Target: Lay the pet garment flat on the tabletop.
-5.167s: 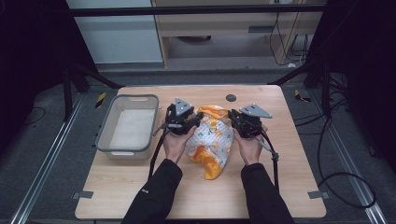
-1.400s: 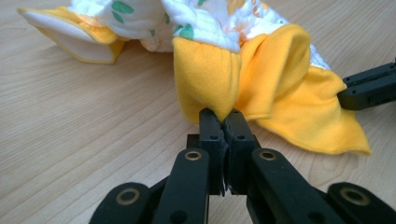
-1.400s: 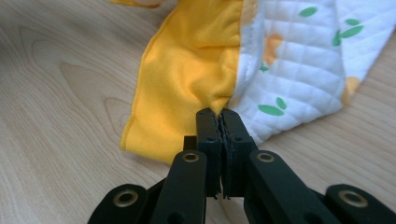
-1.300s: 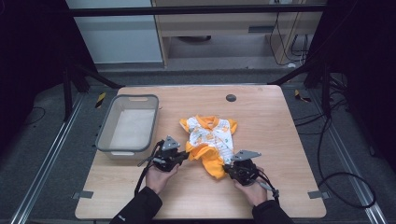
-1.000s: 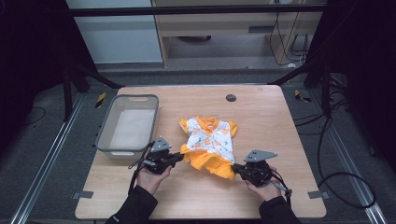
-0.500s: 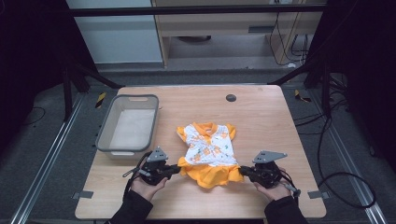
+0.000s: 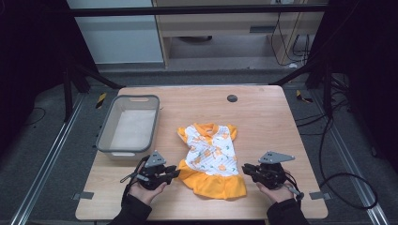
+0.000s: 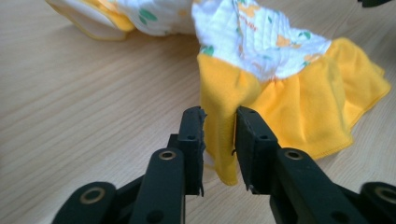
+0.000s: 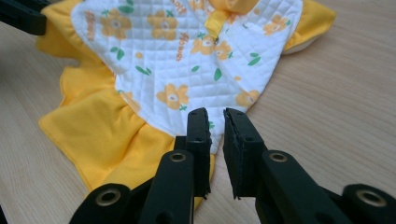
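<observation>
A wooden surface [image 7: 263, 117] stands in a dim room, with dark frame posts at its sides, cables trailing on the grey floor to the right and pale cabinets beyond its far edge. A small dress [image 7: 211, 157], with a white quilted flowered top and an orange skirt, now lies flat and spread out near the middle of the near edge, collar toward the far edge; a second ago it was a bunched heap being pulled toward the person. The left gripper [image 7: 174, 171] sits at the skirt's left corner; its fingers [image 8: 194, 135] have just been opening, and the hem fold hangs loose between them, no longer pinched. The right gripper [image 7: 245, 169] rests just right of the hem; its fingers [image 9: 198, 135] have also just parted, with nothing between them. Both are releasing, so the spreading step looks finished and the dress ready for folding. A grey bin [image 7: 107, 140] stands empty by the left edge, and a dark round plug [image 7: 231, 98] sits near the far edge.
</observation>
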The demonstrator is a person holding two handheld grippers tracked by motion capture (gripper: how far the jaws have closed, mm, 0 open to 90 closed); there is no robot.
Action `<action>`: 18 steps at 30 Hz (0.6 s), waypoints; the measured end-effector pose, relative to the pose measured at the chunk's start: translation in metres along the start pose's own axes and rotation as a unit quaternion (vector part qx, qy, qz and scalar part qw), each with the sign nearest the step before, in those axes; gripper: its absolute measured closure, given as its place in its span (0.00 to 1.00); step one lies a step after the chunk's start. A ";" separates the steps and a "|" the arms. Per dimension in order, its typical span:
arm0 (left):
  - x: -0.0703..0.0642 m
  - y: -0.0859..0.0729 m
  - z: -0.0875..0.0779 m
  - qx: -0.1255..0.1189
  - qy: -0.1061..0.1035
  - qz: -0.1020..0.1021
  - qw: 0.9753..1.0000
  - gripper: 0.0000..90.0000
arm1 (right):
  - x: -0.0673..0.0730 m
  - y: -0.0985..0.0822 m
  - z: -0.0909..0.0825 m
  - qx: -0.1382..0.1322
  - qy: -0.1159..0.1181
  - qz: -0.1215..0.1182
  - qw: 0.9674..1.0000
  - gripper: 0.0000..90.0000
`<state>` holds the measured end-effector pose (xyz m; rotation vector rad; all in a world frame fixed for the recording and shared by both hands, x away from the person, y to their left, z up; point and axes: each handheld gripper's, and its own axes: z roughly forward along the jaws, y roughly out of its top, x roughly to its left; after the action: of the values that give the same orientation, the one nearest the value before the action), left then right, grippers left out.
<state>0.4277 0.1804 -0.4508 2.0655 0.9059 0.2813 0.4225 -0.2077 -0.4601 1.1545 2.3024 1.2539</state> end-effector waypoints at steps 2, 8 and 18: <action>-0.002 0.004 -0.006 -0.020 0.003 0.003 1.000 0.78 | 0.002 0.000 -0.001 -0.010 0.001 0.006 1.000 0.90; -0.015 0.018 -0.005 -0.042 0.004 0.030 0.999 0.81 | 0.010 -0.002 0.000 -0.024 0.010 0.016 1.000 0.97; -0.032 0.034 0.060 0.011 0.015 0.089 0.996 0.94 | 0.024 -0.006 0.027 0.006 0.015 0.009 1.000 1.00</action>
<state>0.4516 0.1088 -0.4578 2.1701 0.7465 0.4001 0.4193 -0.1756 -0.4776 1.1705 2.3305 1.2738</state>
